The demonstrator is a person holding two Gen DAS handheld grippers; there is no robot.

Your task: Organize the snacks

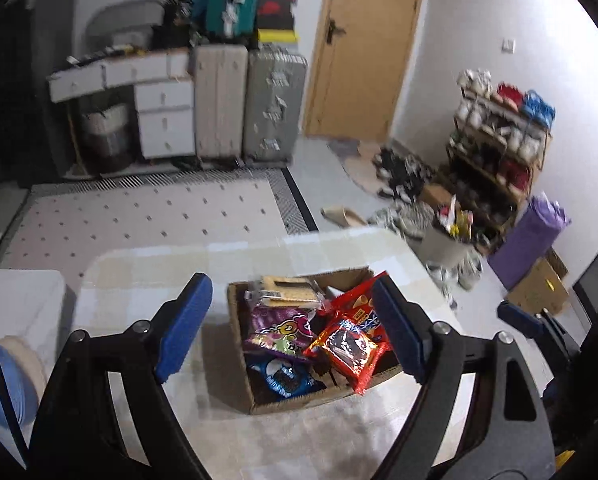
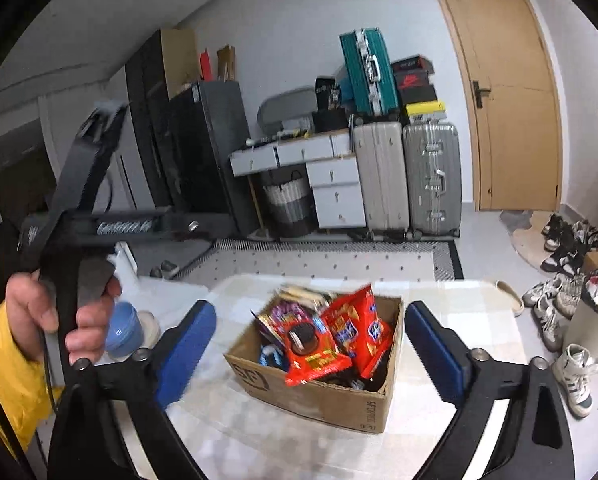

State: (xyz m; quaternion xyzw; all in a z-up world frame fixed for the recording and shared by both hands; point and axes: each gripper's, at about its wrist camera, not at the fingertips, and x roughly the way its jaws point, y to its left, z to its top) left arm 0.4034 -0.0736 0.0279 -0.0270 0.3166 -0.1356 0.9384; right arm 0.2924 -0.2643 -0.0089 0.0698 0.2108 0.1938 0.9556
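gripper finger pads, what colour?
Blue, on black arms. Clearest in the left wrist view: left gripper, pad. Right gripper matches.

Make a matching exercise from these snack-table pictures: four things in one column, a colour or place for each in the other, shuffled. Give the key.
Things:
1. cardboard box
2. cookie packet
3. tall case
4. round tub

Descriptions:
A. teal, standing on top of the grey suitcases
B. blue, lying in the near corner of the box
C. brown, open, on the table and full of snacks
D. pale blue, on the table left of the box

Pairs: 1-C, 2-B, 3-A, 4-D
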